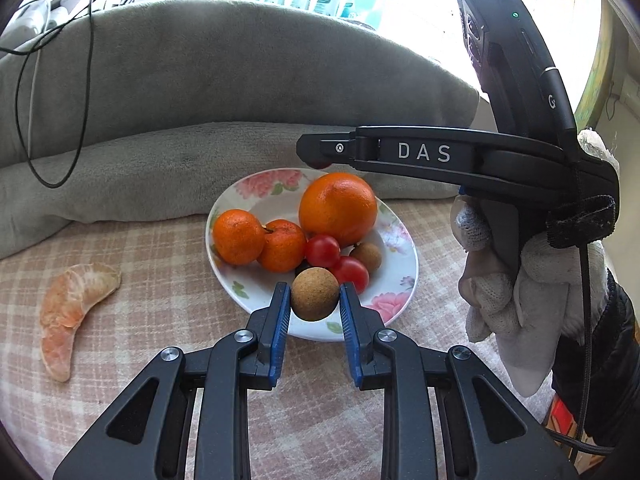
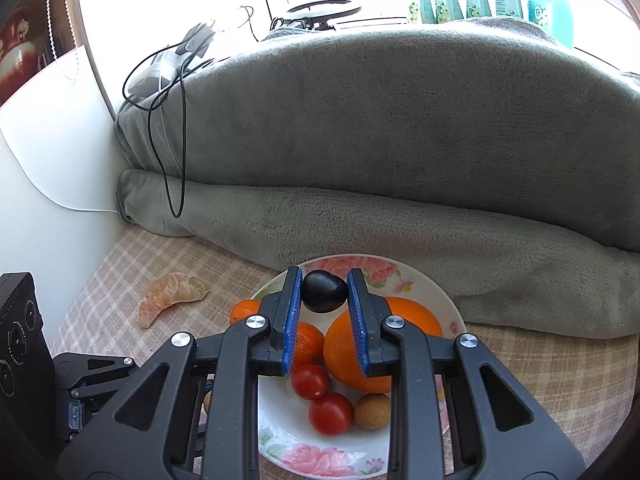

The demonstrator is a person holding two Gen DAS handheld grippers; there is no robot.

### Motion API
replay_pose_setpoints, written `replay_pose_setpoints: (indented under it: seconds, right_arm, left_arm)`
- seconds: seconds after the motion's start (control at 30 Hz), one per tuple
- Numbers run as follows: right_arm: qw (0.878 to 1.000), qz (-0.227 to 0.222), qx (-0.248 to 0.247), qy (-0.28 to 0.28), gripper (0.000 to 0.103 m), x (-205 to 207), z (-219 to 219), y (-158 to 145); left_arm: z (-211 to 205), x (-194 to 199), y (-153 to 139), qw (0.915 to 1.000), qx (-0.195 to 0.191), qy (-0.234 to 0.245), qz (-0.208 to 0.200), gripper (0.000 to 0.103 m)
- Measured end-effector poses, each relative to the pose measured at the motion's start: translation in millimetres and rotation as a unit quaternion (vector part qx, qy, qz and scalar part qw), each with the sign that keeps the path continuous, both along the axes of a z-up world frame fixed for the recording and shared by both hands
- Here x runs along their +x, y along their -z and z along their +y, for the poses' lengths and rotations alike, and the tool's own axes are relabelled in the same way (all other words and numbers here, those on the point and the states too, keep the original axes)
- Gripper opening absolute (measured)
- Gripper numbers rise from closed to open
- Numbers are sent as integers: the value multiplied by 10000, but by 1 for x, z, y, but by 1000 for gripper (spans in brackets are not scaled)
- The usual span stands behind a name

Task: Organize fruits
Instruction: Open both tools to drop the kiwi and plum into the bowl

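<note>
Grey blanket (image 2: pixel 400 140) is bunched along the back of the checked cloth (image 1: pixel 140 260), forming a soft wall behind the work area. Flowered plate (image 1: pixel 394 298) sits on the cloth just in front of that fold and serves as the collecting spot: it carries the big orange (image 1: pixel 338 208), two mandarins (image 1: pixel 238 236) side by side to its left, two cherry tomatoes (image 1: pixel 323 250) and a small brown fruit (image 1: pixel 366 256) near the front rim, all touching or nearly so, the small ones nested against the large one so they do not roll. A peeled mandarin piece (image 1: pixel 72 296) lies alone on the cloth, well apart from the plate on its left; judged not yet gathered. Left gripper (image 1: pixel 314 300) is clenched on a round brown fruit (image 1: pixel 314 294), blue pads pressing both sides, held over the near rim of the plate, presumably for setting down among the small fruits. Right gripper (image 2: pixel 324 290) is clenched on a dark, nearly black fruit (image 2: pixel 324 291), poised above the far half of the plate behind the orange; a gloved hand (image 1: pixel 504 300) carries it. Both loads look ready for release onto the plate; free space is tight near the tomatoes.
</note>
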State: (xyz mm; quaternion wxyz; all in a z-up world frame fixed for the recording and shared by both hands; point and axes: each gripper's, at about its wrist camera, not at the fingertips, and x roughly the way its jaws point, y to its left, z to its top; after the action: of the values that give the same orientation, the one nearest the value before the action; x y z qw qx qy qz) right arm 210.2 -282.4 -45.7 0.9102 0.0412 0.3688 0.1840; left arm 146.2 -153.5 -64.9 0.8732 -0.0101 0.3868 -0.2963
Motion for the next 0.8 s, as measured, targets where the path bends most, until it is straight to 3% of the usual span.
replay_pose_setpoints:
  seconds: [0.37, 0.4, 0.47, 0.6, 0.7, 0.8]
  right_arm:
    - [10000, -6, -46, 3, 25, 0, 3, 0]
    - [10000, -10, -42, 11, 29, 0, 3, 0]
    - [10000, -48, -31, 41, 46, -1, 2, 0]
    - [9999, -91, -16, 77, 51, -3, 2, -3]
    - [9999, -113, -5, 105, 54, -4, 1, -6]
    - [9997, -174, 10, 158, 67, -7, 0, -8]
  left_arm:
    - [-2, 0, 0, 10000, 12, 41, -49, 24]
    - [-1, 0, 0, 10000, 11, 38, -56, 26]
    - [-1, 0, 0, 10000, -2, 39, -73, 33]
    - [0, -1, -2, 10000, -5, 33, -79, 34]
    - [1, -3, -2, 10000, -20, 23, -94, 43]
    - [3, -4, -4, 9999, -30, 12, -127, 48]
